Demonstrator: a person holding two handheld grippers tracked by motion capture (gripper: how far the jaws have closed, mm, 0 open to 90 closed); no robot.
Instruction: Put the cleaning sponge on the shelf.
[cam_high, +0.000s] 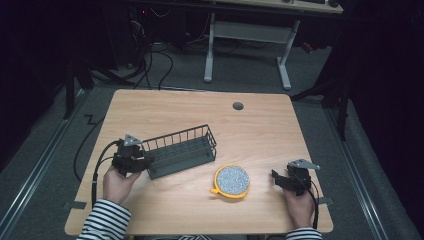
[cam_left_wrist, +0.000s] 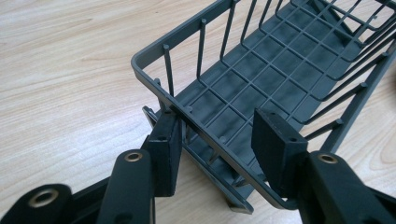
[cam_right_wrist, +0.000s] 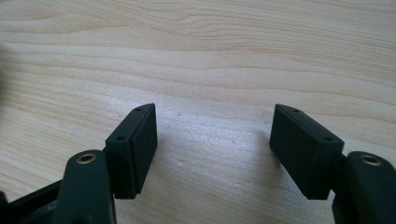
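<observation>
One pale wood-grain table (cam_high: 260, 130) is seen, with a round grommet near its far edge; no writing can be read anywhere. One long dark grey wire basket (cam_high: 182, 150) lies left of centre, its near end rim straddled by the spread jaws of the left gripper (cam_left_wrist: 217, 140). One round yellow-rimmed speckled disc (cam_high: 231, 181) lies nearby. The right gripper (cam_right_wrist: 212, 140) is held agape over bare wood.
</observation>
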